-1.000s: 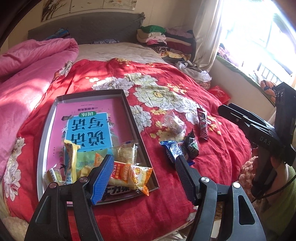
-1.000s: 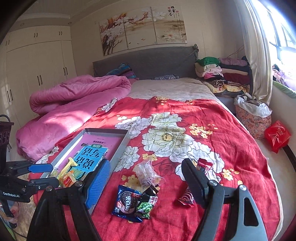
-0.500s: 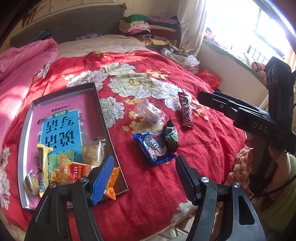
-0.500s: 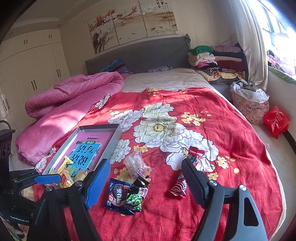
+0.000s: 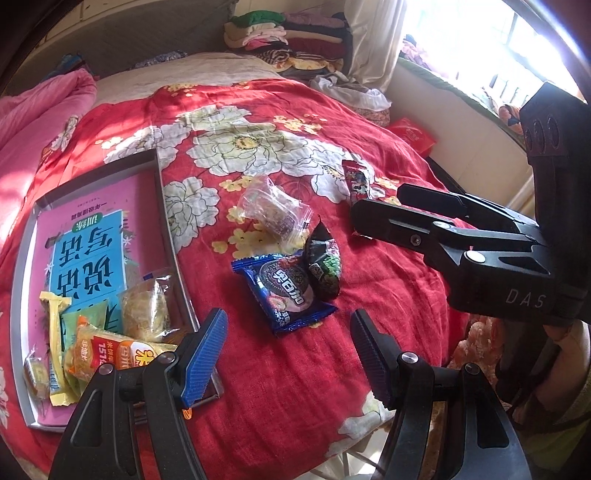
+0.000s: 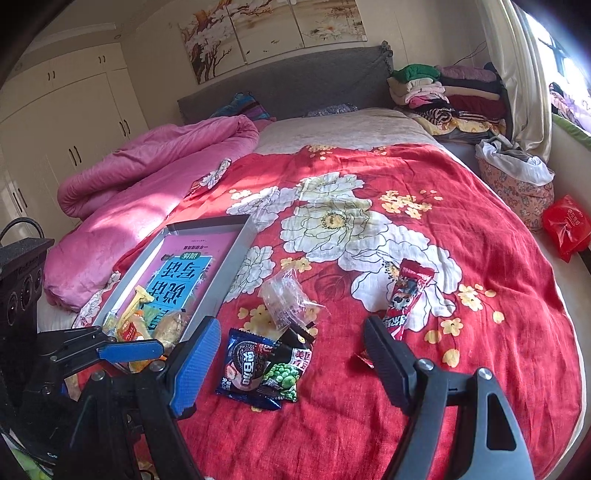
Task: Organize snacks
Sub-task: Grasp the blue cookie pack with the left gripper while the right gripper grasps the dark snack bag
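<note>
Both grippers are spread wide with nothing in them. The left gripper [image 5: 288, 343] hovers low over the red floral bedspread [image 5: 258, 122], and the blue foil cookie packet [image 5: 286, 291] sits right at 12 o'clock between its fingers. Leaning on that packet's right edge is a black-and-green pea snack pouch [image 5: 325, 262], and just past both, around 12 o'clock, lies a crinkly clear plastic-wrapped snack [image 5: 273, 210]. The right gripper [image 6: 290, 354] hangs over the same pile, with a long red candy wrapper [image 6: 404, 295] at about 1 o'clock beside its right finger.

Off at 10 o'clock from the left gripper there's a shallow grey metal tray [image 5: 168, 229] lined with a pink and blue book [image 5: 92, 243]. A handful of yellow and orange snack packs [image 5: 110, 350] is bunched in its near end.

Further out: a rumpled pink quilt [image 6: 147, 166] at 10 o'clock, a grey padded headboard [image 6: 288, 85] with flower paintings [image 6: 273, 33] above it, cream wardrobe doors [image 6: 66, 122] on the left, a stack of folded clothes [image 6: 450, 96] at 1 o'clock, and a sunny window [image 5: 480, 48] on the right.
</note>
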`<state>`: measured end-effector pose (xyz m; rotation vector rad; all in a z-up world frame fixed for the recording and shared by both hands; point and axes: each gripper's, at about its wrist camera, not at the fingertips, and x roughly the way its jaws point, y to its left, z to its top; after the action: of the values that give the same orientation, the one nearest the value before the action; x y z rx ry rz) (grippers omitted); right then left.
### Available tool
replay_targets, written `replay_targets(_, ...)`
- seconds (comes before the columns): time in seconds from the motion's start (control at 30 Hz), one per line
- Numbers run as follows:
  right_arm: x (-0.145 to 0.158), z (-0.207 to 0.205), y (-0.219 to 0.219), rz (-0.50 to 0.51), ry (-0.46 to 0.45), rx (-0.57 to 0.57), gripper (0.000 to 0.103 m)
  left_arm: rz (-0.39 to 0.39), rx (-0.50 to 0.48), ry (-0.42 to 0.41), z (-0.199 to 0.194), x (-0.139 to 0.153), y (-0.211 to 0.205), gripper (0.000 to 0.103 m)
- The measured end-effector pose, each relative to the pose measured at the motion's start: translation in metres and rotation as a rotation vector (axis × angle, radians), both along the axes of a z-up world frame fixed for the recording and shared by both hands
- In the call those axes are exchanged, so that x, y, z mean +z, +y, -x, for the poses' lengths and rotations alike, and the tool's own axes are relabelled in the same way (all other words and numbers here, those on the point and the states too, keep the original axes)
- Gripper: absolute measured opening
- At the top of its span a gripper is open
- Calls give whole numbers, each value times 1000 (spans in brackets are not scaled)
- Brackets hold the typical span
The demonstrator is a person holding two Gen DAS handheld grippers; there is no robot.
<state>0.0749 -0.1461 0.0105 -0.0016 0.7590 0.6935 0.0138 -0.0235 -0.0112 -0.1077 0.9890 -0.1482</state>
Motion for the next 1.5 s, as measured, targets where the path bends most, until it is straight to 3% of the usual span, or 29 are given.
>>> replay_targets(0.53, -45, -23, 17, 62, 174, 53, 76, 9, 3, 82, -22, -33, -6, 71)
replay_targets(0.97, -67, -34, 24, 100, 241, 51, 55, 12, 21, 117, -36, -47, -5, 71)
replay_targets(1.07, -63, -35, 18, 106, 224, 28, 44, 9, 29, 123, -40, -50, -6, 71)
replay_targets(1.33, -76, -44, 15, 59, 309, 31, 43, 1, 39, 129, -47, -53, -9, 71)
replay_targets(1.5, -82, -45, 21, 81, 316, 37, 43, -2, 36, 133, -53, -55, -15, 71)
